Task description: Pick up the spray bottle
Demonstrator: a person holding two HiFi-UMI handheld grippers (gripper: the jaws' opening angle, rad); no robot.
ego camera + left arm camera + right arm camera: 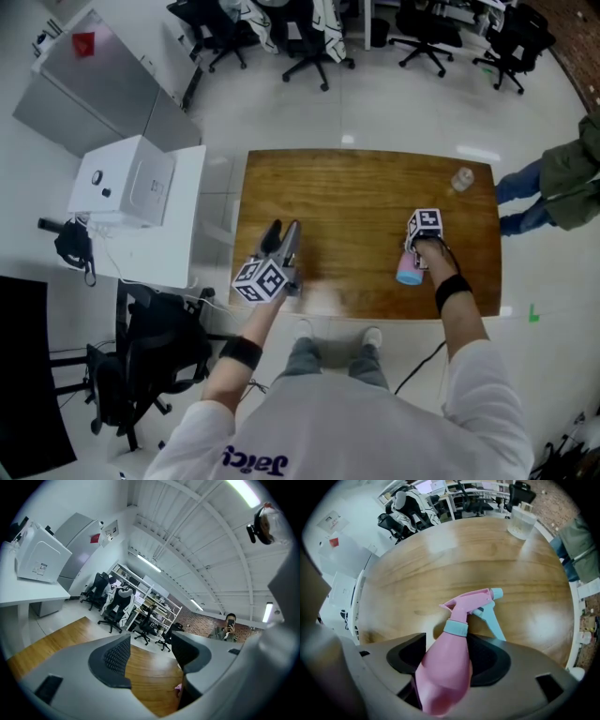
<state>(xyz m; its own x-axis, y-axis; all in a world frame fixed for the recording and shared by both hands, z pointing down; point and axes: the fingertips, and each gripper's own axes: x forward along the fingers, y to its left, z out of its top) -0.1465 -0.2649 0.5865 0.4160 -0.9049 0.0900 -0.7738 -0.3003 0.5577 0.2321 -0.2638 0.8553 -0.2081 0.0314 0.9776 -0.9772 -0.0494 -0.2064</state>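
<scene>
No brand or label seen on spray bottle. Sticker on white box too small to read; shirt print in head view upside down, unreadable.

Right gripper: jaws closed against pink bottle body, head pointing away from gripper over wooden worktop. Could not tell if bottle touched the worktop.

Left gripper: jaws wide apart, nothing between.

Only right gripper view showed pale blue collar, trigger, nozzle. Clear cup at far corner beyond the right gripper. Only left gripper view showed bystander's raised phone.
</scene>
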